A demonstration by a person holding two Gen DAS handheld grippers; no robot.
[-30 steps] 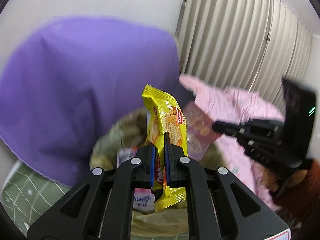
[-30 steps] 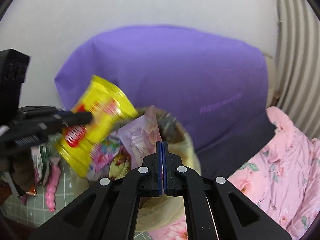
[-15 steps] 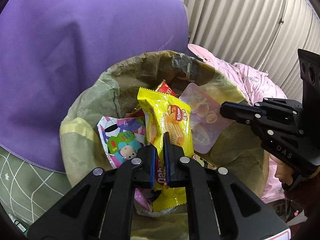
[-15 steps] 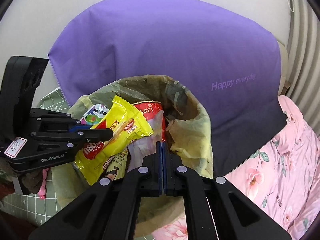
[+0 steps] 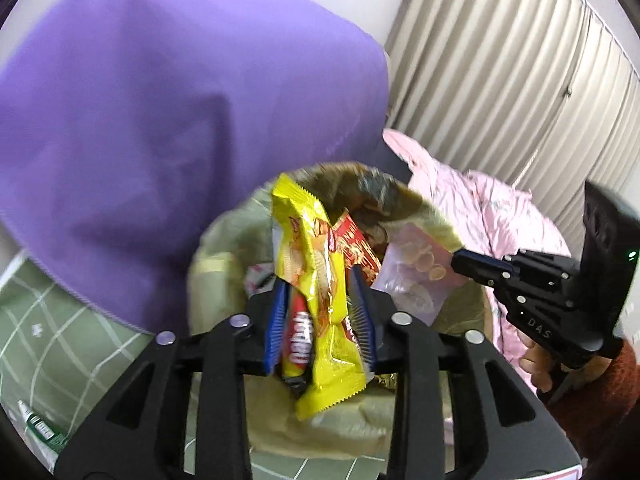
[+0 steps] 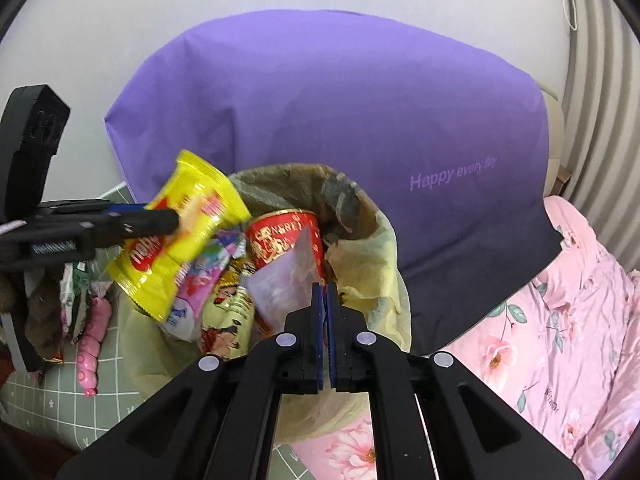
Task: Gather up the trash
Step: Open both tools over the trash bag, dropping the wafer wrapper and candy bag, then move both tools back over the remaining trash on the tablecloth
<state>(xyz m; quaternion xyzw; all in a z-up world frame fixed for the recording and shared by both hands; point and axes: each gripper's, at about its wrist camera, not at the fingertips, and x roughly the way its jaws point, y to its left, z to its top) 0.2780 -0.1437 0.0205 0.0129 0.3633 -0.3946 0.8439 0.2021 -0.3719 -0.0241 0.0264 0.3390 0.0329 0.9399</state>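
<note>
So the big change here: the left hand-held gripper (image 5: 320, 320) has just been spreading its jaws, and the crinkly yellow foil wafer wrapper (image 5: 316, 280) that was pinched tight half a second ago now sits loose between the blue pads. You can see gaps on both sides of it in the left wrist view, so I'd call that released, not grasped. The wrapper is blurred in the right wrist view, and it hangs right over the mouth of the bin lined with a yellowish-green plastic bag (image 6: 384, 240), so my guess is it's mid-drop or about to slide in.

The right hand-held gripper (image 6: 325, 312) is clenched, pads together on a corner of the translucent pale-purple snack pouch (image 6: 288, 280), which leans inside the bin next to a red printed cup (image 6: 280, 236) and other wrappers.

For the task, that's one piece of trash basically delivered. Next up is probably letting the purple pouch go too. There also looks to be more litter on the green checked bedding (image 6: 40, 400) to the left, near a pink toy (image 6: 94, 332).
</note>
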